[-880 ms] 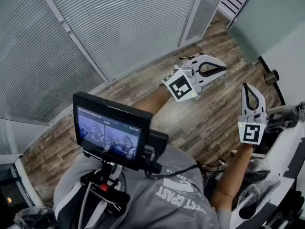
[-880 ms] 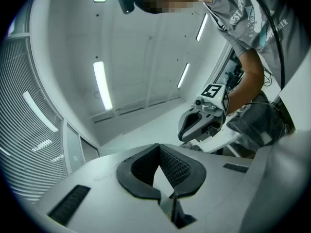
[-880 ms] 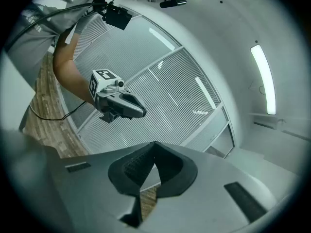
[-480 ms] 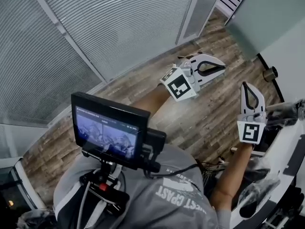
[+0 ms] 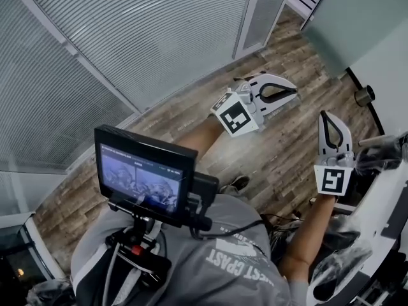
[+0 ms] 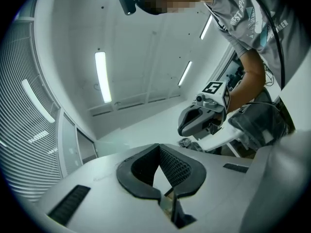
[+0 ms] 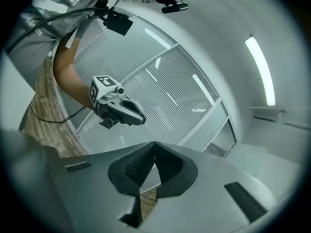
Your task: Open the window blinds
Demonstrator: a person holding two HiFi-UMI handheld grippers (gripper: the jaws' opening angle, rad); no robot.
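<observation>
The closed slatted window blinds fill the glass wall along the upper left of the head view, and they show behind the jaws in the right gripper view. My left gripper is held level over the wooden floor, shut and empty, a short way from the blinds. My right gripper hangs further right, also shut with nothing in it. The left gripper view has its jaws closed tip to tip, with the right gripper beyond. From the right gripper I see the left gripper in front of the blinds.
A monitor on a chest rig sits low in the head view. White furniture with black gear crowds the right edge. A round door stop is on the wooden floor by a pale wall panel.
Both grippers have drifted slightly left and up in the head view and stay shut. A shoe has come into view below the left arm.
</observation>
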